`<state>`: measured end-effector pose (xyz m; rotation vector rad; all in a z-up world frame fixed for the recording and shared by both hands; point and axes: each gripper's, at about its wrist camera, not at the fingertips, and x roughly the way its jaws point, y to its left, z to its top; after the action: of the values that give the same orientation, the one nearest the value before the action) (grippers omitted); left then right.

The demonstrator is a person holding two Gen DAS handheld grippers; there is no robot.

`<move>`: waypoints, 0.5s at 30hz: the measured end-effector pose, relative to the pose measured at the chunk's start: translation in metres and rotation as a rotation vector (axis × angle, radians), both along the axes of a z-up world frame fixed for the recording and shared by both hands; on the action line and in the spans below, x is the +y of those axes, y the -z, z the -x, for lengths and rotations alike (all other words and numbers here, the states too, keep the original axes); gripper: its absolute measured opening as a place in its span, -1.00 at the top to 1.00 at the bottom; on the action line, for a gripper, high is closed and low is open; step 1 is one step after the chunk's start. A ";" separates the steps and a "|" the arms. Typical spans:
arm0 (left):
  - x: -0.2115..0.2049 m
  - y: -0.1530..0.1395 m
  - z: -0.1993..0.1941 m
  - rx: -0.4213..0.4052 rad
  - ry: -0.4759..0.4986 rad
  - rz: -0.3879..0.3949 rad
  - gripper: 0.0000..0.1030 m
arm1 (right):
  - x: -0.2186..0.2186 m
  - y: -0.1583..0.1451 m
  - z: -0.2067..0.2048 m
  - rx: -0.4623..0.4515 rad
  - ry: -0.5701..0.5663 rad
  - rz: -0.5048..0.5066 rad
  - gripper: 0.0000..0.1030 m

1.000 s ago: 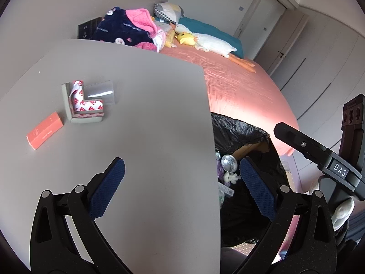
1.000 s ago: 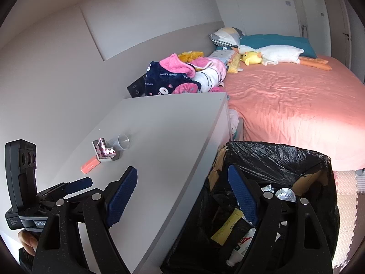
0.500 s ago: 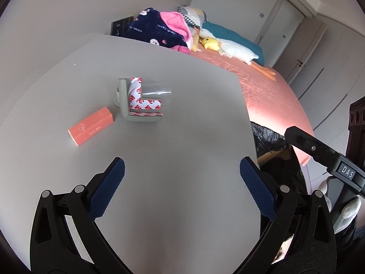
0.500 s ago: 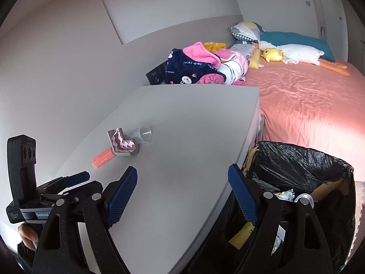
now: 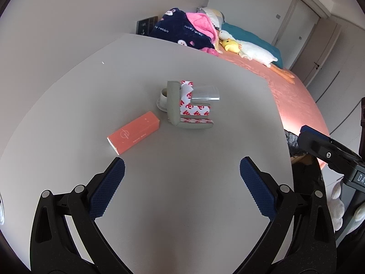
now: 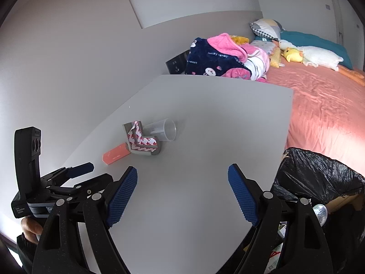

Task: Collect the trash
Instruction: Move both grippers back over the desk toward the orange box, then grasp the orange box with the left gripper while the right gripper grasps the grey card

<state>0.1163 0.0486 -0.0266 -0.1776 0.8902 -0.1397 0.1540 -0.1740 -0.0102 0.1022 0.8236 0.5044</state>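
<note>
On the grey table lie an orange box, a grey L-shaped corner guard with red-and-white tape, a clear plastic cup on its side and a small white cup behind the guard. My left gripper hangs open over the table, just short of the orange box. My right gripper is open too, nothing between its fingers, with the box, guard and clear cup ahead to its left. The black-lined trash bin stands at the table's right edge.
A bed with a salmon sheet runs along the table's right side, with a pile of navy and pink blankets and plush toys at its head. A wall bounds the table's left and far sides. Closet doors stand beyond the bed.
Both grippers have swung left, from over the trash bin to over the table. The box, guard and cup now sit nearer and more central; the bin has slid to the right edge.
</note>
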 end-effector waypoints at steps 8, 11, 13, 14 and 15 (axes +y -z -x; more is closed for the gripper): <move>0.023 0.010 -0.016 0.017 -0.054 -0.062 -0.87 | 0.023 0.004 -0.007 0.016 -0.055 0.004 -0.59; 0.029 0.014 -0.022 0.025 -0.058 -0.079 -0.84 | 0.029 0.006 -0.011 0.023 -0.066 0.005 -0.59; 0.032 0.016 -0.025 0.029 -0.061 -0.086 -0.82 | 0.033 0.007 -0.012 0.026 -0.073 0.008 -0.59; 0.033 0.017 -0.027 0.032 -0.061 -0.090 -0.82 | 0.035 0.008 -0.013 0.027 -0.076 0.010 -0.59; 0.034 0.019 -0.029 0.035 -0.060 -0.093 -0.79 | 0.037 0.009 -0.014 0.029 -0.079 0.012 -0.59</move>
<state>0.1451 0.0826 -0.0453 -0.1207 0.9231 -0.0392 0.1684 -0.1370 -0.0191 0.0666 0.8613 0.5738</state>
